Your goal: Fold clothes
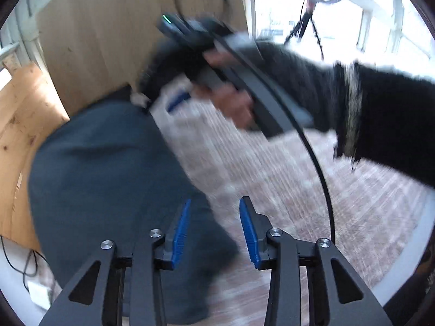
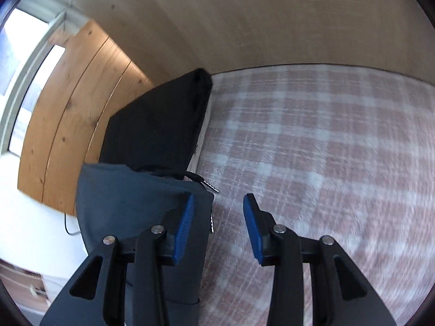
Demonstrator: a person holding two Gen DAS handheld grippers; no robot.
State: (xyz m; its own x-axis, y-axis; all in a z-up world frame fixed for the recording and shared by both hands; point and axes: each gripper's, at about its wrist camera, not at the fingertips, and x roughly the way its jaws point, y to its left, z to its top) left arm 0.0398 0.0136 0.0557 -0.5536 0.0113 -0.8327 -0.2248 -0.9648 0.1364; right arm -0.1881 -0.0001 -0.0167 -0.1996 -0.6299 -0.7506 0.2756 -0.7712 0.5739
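- The left gripper [image 1: 214, 229] stands wide apart and holds nothing; it hovers over the edge of a dark grey-blue garment [image 1: 114, 184], with its left finger [image 1: 180, 233] above the cloth and the right one above the checked cover.
- The right gripper [image 2: 218, 226] is likewise wide and empty. Its left finger [image 2: 185, 228] sits over a folded grey-blue piece [image 2: 130, 212], its right finger over bare checks. That straddle suggests it is lined up on the cloth's border, ready to pinch an edge.
- Just beyond that folded piece lies a black garment [image 2: 160, 125] with a drawstring [image 2: 205, 182] trailing from it. Both lie along the left side of the cover, probably kept there so the middle stays free for folding.
- In the left view, the person's right hand [image 1: 231, 103] holds the other gripper farther off, above the cloth's far end; blur hides what it touches there.
- The pink-and-white checked bed cover [image 2: 312, 149] carries everything, with a pale wooden panel [image 2: 244, 19] behind and a wood board [image 2: 76, 103] to the left.
- Folding looks partly done at best.
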